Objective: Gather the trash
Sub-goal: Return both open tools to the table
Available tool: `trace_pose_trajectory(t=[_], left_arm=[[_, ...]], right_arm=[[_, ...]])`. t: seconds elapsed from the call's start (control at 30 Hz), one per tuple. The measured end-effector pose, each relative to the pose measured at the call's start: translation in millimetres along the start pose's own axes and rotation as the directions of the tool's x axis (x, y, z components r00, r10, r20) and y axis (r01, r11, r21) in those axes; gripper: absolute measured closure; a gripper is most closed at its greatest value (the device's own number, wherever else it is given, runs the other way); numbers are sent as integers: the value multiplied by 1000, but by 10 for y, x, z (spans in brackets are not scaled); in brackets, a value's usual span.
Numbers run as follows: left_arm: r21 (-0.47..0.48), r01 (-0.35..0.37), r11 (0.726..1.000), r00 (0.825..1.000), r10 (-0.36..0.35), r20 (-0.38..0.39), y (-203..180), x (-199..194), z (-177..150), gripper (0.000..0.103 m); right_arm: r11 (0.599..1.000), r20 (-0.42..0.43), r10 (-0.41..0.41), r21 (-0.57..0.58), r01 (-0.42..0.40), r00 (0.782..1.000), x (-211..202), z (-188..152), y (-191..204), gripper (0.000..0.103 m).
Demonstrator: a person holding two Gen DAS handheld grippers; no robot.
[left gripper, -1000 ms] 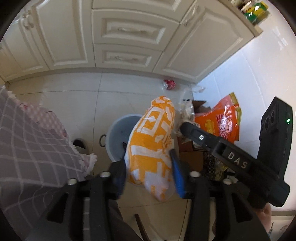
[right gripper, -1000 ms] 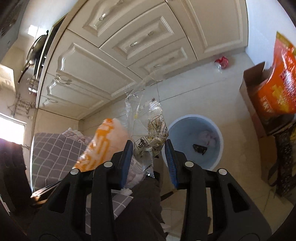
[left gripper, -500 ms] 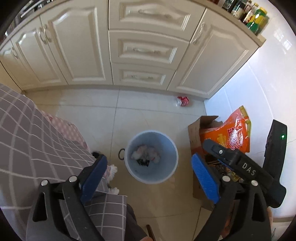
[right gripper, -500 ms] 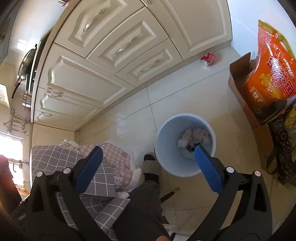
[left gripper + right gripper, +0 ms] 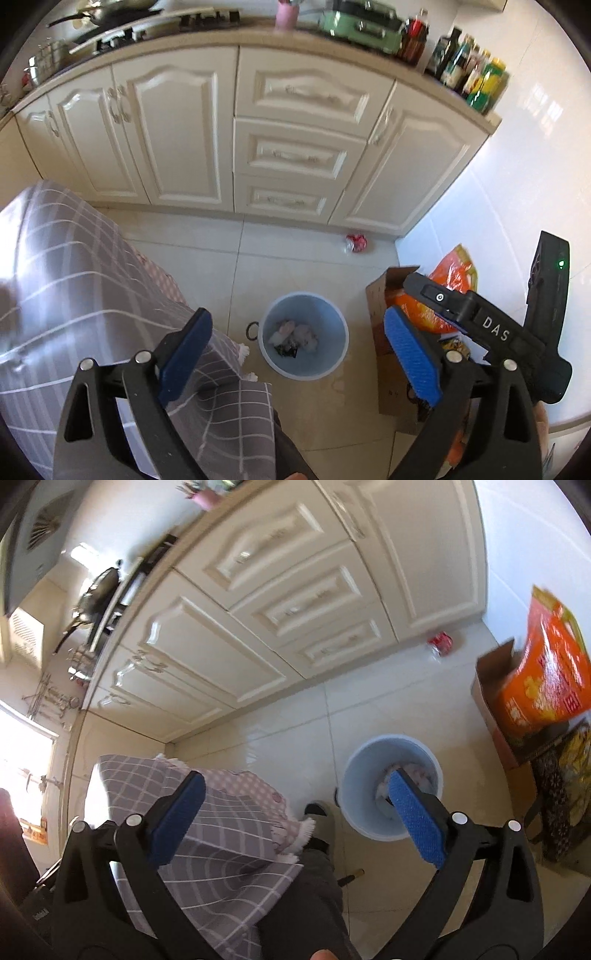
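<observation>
Trash (image 5: 293, 336) in blue bin (image 5: 334, 363), left hand-held gripper (image 5: 295, 354) and right hand-held gripper (image 5: 295, 819) both released, empty.

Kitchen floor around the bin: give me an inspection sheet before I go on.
Surface: glossy cream tiled floor.
Job's things: round light-blue plastic bin upright, holding pale crumpled wrappers; crushed red can lies on the floor by the cabinet base.
Clutter: open brown cardboard box with orange snack bag standing in it.
Grippers: left gripper open, empty; right gripper open, empty.
Cables: nothing seen.
Surroundings: cream cabinets, bottles on the counter, grey checked cloth.
</observation>
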State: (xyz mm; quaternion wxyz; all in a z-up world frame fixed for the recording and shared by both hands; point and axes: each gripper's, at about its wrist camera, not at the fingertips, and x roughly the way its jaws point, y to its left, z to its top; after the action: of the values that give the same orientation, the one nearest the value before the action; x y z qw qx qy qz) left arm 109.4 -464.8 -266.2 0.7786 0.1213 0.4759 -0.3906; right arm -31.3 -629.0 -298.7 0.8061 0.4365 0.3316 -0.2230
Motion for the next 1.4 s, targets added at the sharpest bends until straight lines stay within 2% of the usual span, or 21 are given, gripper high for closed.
trace_pose_trajectory(t=[0.2,0.33,0.63,0.93,1.2,1.4], left_arm=[[-5,-16,1000,994,16,109,152,-569,-23,11],[-13,-34,999,983,35,181,315,-957,-58,11],[-55,-73,996,941,87,328,678,-1764,-195,11],[-123,-140,983,881,180,437,1124,-2453,-536,11],[-235,-191,953,838,283,467,1654,-2865,-924,11],[-292,-232,928,816,349,461,2027,-3056,-1238,11]], right_arm=[[994,49,50,-103,-45,998,-317,-35,565,6],[982,67,91,-172,-79,994,-469,-112,917,6],[941,76,181,-303,-150,981,-711,-349,1662,6],[861,49,283,-454,-231,958,-916,-692,2458,6],[778,15,332,-569,-265,943,-981,-1085,3061,6],[712,-36,346,-641,-287,938,-936,-1414,3436,6]])
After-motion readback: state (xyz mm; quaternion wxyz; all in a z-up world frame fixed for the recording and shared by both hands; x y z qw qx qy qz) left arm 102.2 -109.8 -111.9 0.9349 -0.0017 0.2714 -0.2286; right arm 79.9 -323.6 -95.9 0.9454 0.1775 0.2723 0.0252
